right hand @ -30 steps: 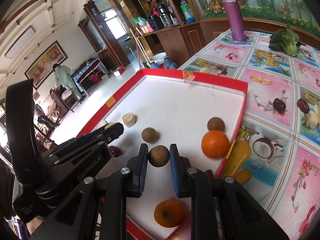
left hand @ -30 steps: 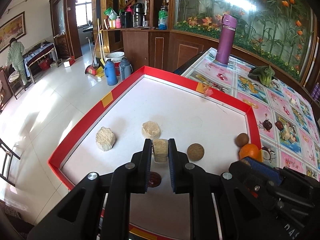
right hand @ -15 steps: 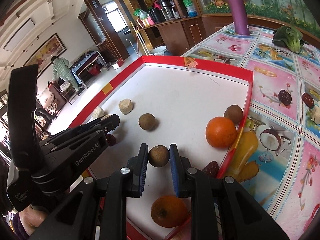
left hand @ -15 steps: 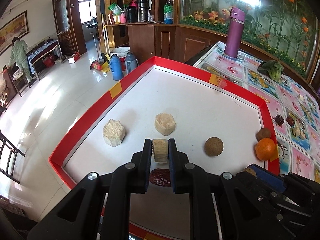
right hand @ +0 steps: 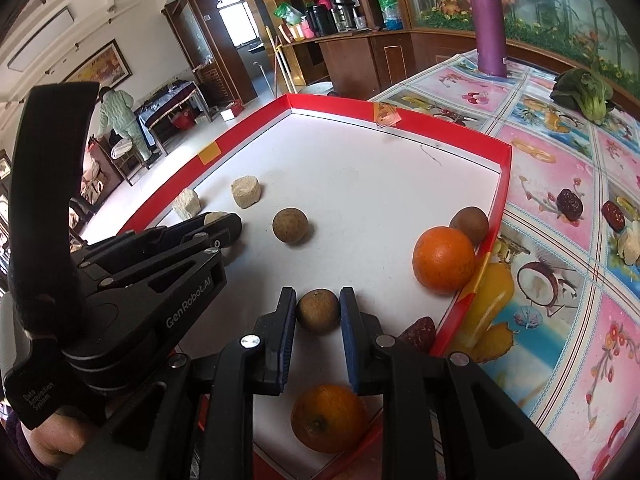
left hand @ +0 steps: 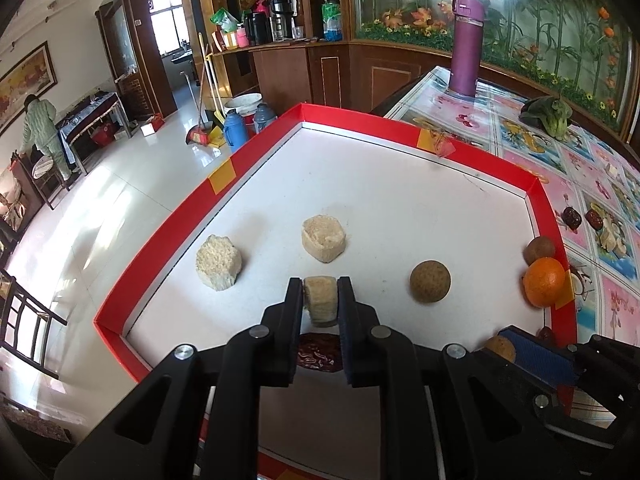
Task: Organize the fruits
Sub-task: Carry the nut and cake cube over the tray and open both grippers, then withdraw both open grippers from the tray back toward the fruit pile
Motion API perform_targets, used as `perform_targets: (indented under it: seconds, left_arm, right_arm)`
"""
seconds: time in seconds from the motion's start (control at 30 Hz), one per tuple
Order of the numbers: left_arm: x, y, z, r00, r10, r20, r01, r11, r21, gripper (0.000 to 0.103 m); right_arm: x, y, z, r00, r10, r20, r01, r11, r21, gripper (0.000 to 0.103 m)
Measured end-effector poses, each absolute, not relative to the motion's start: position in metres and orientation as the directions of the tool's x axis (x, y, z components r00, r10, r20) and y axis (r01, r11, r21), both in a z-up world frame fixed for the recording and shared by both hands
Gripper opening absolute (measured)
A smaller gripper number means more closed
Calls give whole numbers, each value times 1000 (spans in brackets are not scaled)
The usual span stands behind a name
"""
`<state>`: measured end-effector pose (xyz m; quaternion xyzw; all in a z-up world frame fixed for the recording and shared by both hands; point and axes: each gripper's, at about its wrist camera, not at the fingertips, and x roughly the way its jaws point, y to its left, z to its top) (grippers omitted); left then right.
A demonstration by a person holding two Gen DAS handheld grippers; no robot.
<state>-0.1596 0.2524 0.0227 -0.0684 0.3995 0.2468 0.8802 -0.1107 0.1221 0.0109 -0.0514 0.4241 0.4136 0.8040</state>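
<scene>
Left gripper [left hand: 320, 300]: I have it clenched on a pale cut chunk [left hand: 320, 300], lower centre of the left wrist frame.
Right gripper [right hand: 318, 311]: I have it clamped on a brown round fruit [right hand: 318, 311], lower centre of the right wrist frame.
Red tray [left hand: 160, 236]: white floor, sits on the bench [right hand: 560, 208].
Other chunks: two [left hand: 218, 262] [left hand: 323, 238] left of centre in the left wrist frame.
Loose brown fruit [left hand: 430, 282]: mid-tray.
Orange [right hand: 444, 260]: right of centre, against the tray's right wall, touching a brown fruit [right hand: 469, 220].
Second orange [right hand: 328, 418]: bottom of the right wrist frame.
</scene>
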Motion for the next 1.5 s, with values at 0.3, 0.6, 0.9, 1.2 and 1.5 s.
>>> perform_targets:
  seconds: [0.3,0.6,0.9,1.2,1.5]
  left_arm:
    - [-165,249,33,563,405,-720,-505,859,88,54]
    - [-167,219,60,611,418,-672,-470,875,118,56]
    - [-155,163,68,652,361,-667,-348,924,160,57]
    - [-142,110,64,663,273,-697,-216,961,171,57]
    - [-133,83,60,651,224,-726,-155,975,162,57]
  right_arm:
    - [-113,111,20,313,633,-708,-722,643,255,35]
    - [-98,53,51,414,684,-600,-664,678,315,42]
    - [-59,-47,38,527,600,-602,-475,795,377,42]
    - [-15,-100,21,593,413,-691,-340,906,251,42]
    - [6,-87,12,573,406,-712,-388,900,201,42]
